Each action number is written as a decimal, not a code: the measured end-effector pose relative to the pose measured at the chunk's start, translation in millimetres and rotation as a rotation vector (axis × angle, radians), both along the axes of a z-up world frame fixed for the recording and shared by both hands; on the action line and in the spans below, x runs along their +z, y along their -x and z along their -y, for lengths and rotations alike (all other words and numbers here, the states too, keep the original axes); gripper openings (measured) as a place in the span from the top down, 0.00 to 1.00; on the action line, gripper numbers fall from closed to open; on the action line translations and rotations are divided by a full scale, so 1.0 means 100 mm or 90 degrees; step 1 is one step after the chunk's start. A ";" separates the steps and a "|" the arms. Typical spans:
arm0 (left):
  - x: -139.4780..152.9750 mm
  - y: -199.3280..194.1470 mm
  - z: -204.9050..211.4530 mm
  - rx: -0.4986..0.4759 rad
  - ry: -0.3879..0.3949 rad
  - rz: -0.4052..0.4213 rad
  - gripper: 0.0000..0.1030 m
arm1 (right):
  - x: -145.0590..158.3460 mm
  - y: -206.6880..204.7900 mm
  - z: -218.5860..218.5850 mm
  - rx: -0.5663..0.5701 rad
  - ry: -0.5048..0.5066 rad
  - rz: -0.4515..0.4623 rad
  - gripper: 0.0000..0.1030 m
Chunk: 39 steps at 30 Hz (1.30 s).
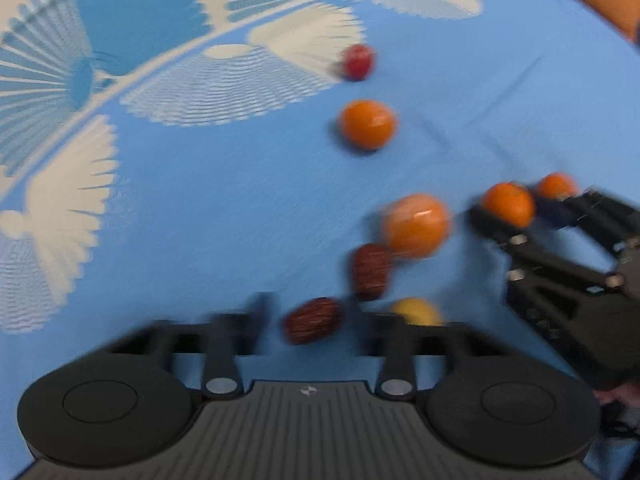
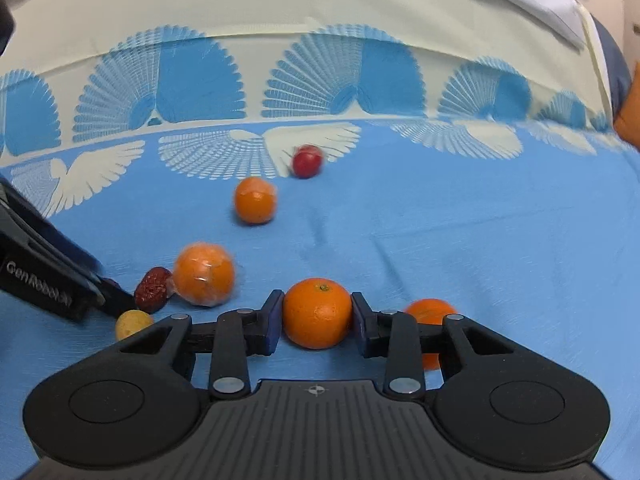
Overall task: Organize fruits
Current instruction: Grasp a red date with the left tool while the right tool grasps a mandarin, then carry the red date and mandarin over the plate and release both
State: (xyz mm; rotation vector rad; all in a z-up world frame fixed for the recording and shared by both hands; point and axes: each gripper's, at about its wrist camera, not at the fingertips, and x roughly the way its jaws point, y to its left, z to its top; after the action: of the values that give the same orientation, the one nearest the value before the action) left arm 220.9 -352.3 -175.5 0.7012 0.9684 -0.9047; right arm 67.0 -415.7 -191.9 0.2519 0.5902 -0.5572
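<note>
My right gripper (image 2: pixel 317 314) is shut on a tangerine (image 2: pixel 317 312), blue pads pressing both its sides on the blue cloth (image 2: pixel 480 240). The left wrist view shows the same gripper (image 1: pixel 520 212) and tangerine (image 1: pixel 508 204) at the right. My left gripper (image 1: pixel 312 312) points steeply down, blurred, its fingers closed against the ends of a dark red date (image 1: pixel 314 320). A second date (image 1: pixel 371 272) lies just beyond it, beside a plastic-wrapped orange (image 1: pixel 416 226). A small yellow fruit (image 1: pixel 416 312) sits by the left gripper's right finger.
Farther off lie an orange (image 2: pixel 255 200) and a small red fruit (image 2: pixel 307 161). Another tangerine (image 2: pixel 430 312) rests behind the right gripper's right finger. An orange cushion-like thing (image 2: pixel 630 116) stands at the far right edge. The cloth turns cream with blue fans at the back.
</note>
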 end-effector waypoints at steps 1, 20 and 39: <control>0.03 0.04 0.00 0.000 0.006 0.014 0.67 | 0.02 0.05 0.01 -0.011 -0.002 0.000 0.64; 1.43 0.80 -1.58 0.225 0.073 0.046 0.67 | 1.33 1.30 -1.01 0.079 -0.033 0.063 0.64; 2.19 2.11 -3.21 0.283 0.172 0.053 0.67 | 2.10 2.17 -2.61 0.239 -0.023 0.086 0.64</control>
State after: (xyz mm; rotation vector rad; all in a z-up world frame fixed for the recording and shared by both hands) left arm 10.0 -31.3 43.2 0.2739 0.8610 -0.5913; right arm -150.0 -154.9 18.4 0.2040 0.5012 -0.1660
